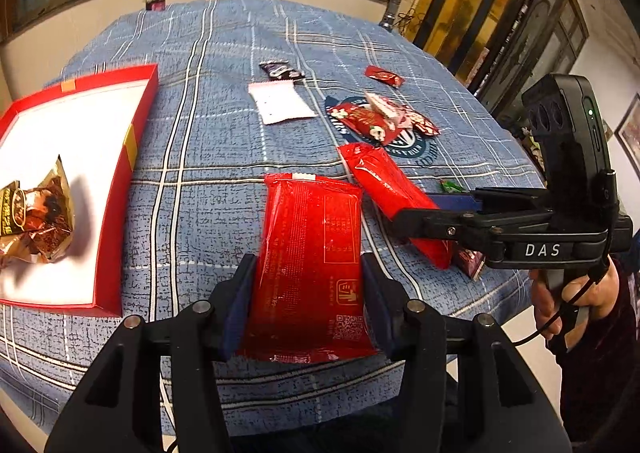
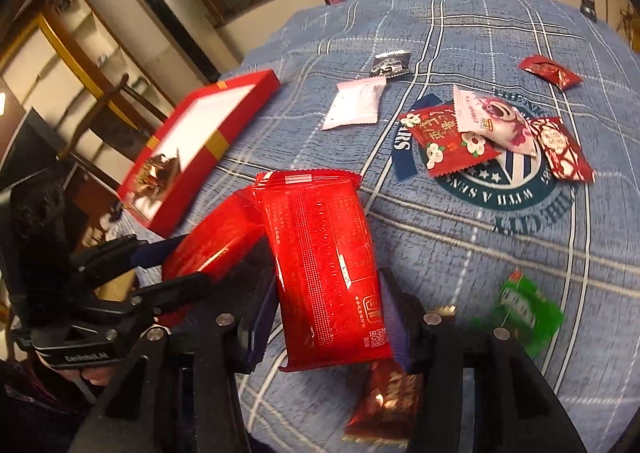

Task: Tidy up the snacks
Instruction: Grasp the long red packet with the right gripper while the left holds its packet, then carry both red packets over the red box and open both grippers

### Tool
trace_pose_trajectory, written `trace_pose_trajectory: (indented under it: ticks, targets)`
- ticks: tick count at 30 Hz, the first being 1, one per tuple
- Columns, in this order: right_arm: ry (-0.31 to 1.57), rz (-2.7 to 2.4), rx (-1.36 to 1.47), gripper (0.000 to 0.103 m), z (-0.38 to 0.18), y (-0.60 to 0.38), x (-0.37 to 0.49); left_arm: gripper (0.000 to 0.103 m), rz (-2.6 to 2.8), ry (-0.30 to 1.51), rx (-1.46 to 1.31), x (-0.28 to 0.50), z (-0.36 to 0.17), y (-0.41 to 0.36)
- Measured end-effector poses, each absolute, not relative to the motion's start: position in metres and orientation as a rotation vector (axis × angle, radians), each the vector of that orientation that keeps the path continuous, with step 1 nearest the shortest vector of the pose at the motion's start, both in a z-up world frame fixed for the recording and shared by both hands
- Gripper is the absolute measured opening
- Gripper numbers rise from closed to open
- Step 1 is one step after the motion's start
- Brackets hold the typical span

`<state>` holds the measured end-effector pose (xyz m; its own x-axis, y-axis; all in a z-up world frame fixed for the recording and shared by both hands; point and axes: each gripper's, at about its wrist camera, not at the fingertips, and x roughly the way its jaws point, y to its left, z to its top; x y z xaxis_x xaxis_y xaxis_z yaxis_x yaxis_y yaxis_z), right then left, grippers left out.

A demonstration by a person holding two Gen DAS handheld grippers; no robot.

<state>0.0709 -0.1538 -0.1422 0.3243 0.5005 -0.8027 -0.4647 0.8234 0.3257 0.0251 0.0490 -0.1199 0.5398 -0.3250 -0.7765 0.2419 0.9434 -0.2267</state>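
My left gripper [image 1: 308, 285] is shut on a flat red snack packet [image 1: 312, 253], held above the blue checked tablecloth [image 1: 208, 133]. My right gripper [image 2: 328, 317] is shut on a second red packet [image 2: 324, 265]; from the left wrist view this packet [image 1: 384, 181] sits in the right gripper's fingers [image 1: 416, 219]. The left gripper's packet [image 2: 212, 241] shows beside it in the right wrist view. A red box with a white inside [image 1: 116, 189] lies at the left and holds a brown-gold packet [image 1: 36, 217].
Loose snacks lie on the cloth: a white packet [image 1: 280, 101], a dark one [image 1: 280, 70], a small red one [image 1: 384, 76], a red and pink pile [image 1: 380, 117], a green packet [image 2: 524, 309] and a dark red one [image 2: 384, 401]. The table edge is near.
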Motion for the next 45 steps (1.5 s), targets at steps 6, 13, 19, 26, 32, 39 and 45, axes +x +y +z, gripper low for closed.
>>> trace_pose_trajectory:
  ticks: [6, 13, 19, 26, 32, 39, 45]
  targets:
    - [1.026, 0.625, 0.109, 0.050, -0.139, -0.160, 0.055, 0.050, -0.308, 0.898, -0.061, 0.018, -0.111, 0.052]
    - [0.994, 0.629, 0.091, 0.050, -0.125, -0.140, 0.057, 0.050, -0.195, 0.818, -0.046, 0.014, -0.092, 0.083]
    - [0.980, 0.662, 0.041, 0.050, -0.113, -0.102, 0.064, 0.050, -0.088, 0.749, -0.024, 0.012, -0.080, 0.117]
    - [0.957, 0.729, -0.011, 0.049, -0.102, -0.035, 0.081, 0.050, 0.019, 0.741, -0.042, 0.015, -0.083, 0.164]
    - [0.976, 0.778, -0.001, 0.049, -0.109, 0.029, 0.107, 0.050, 0.115, 0.760, -0.075, 0.020, -0.095, 0.208]
    - [0.986, 0.829, -0.004, 0.049, -0.118, 0.079, 0.114, 0.050, 0.193, 0.764, -0.097, 0.022, -0.101, 0.243]
    - [0.973, 0.807, -0.011, 0.049, -0.122, 0.099, 0.126, 0.050, 0.239, 0.769, -0.107, 0.029, -0.105, 0.270]
